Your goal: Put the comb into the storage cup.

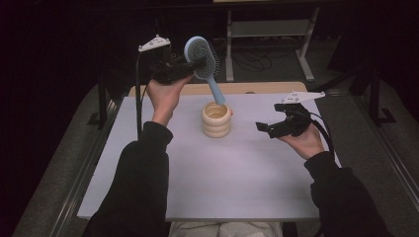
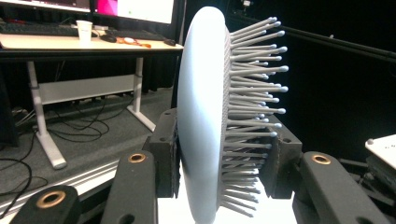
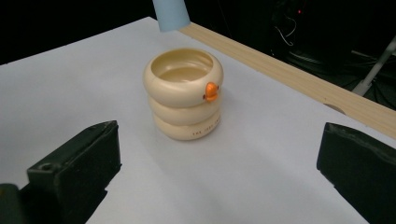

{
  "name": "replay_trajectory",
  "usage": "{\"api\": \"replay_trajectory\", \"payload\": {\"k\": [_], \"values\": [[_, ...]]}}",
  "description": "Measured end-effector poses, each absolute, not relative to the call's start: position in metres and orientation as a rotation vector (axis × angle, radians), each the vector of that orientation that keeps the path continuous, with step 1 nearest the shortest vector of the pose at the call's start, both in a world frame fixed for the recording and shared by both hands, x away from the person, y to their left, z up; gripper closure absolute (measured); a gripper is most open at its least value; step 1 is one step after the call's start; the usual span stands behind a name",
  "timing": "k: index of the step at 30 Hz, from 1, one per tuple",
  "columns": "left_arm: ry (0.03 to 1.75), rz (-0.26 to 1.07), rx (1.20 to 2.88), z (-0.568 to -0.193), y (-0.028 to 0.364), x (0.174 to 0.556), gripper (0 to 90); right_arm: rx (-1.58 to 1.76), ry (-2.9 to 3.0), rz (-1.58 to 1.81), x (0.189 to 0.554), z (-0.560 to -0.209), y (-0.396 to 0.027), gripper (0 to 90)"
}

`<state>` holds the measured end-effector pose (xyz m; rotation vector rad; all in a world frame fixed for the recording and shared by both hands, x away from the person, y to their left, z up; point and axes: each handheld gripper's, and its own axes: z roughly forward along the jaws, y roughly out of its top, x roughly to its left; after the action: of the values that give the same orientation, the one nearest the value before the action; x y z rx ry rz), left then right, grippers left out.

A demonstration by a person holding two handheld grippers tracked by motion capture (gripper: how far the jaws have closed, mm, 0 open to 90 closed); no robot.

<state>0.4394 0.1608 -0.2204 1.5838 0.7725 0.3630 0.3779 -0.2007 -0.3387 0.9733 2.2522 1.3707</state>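
High view: the left gripper [image 1: 190, 63] is clamping the blue hairbrush [image 1: 202, 55] by its head, handle angling down from the fingers toward the duck-faced cream cup [image 1: 216, 119], probably to drop in. The right gripper [image 1: 269, 127] is waiting wide open, empty, beside it. White table [image 1: 237, 187], dark room beyond.
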Motion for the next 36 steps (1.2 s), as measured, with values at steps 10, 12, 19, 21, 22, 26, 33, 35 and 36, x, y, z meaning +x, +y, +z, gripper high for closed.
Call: {"api": "replay_trajectory", "payload": {"k": [10, 12, 19, 21, 22, 26, 33, 35, 36], "values": [[0.746, 0.370, 1.592, -0.232, 0.160, 0.441, 56.1, 1.004, 2.242, 1.390, 0.364, -0.353, -0.215, 0.0], [0.750, 0.371, 1.596, -0.235, 0.160, 0.442, 56.1, 1.007, 2.234, 1.398, 0.361, -0.355, -0.218, 0.0], [0.762, 0.380, 1.622, -0.245, 0.159, 0.445, 56.1, 1.028, 2.210, 1.395, 0.351, -0.361, -0.229, 0.0], [0.769, 0.384, 1.620, -0.248, 0.159, 0.445, 56.1, 1.032, 2.206, 1.393, 0.349, -0.363, -0.232, 0.0], [0.774, 0.386, 1.614, -0.250, 0.159, 0.445, 56.1, 1.033, 2.204, 1.394, 0.348, -0.364, -0.233, 0.0], [0.782, 0.384, 1.612, -0.255, 0.160, 0.447, 56.1, 1.044, 2.205, 1.391, 0.344, -0.370, -0.236, 0.0], [0.791, 0.382, 1.622, -0.265, 0.160, 0.449, 56.1, 1.058, 2.191, 1.396, 0.341, -0.374, -0.241, 0.0], [0.800, 0.378, 1.621, -0.269, 0.160, 0.450, 56.1, 1.060, 2.189, 1.394, 0.340, -0.376, -0.242, 0.0], [0.806, 0.376, 1.624, -0.271, 0.160, 0.450, 56.1, 1.061, 2.191, 1.391, 0.340, -0.377, -0.242, 0.0]]}}
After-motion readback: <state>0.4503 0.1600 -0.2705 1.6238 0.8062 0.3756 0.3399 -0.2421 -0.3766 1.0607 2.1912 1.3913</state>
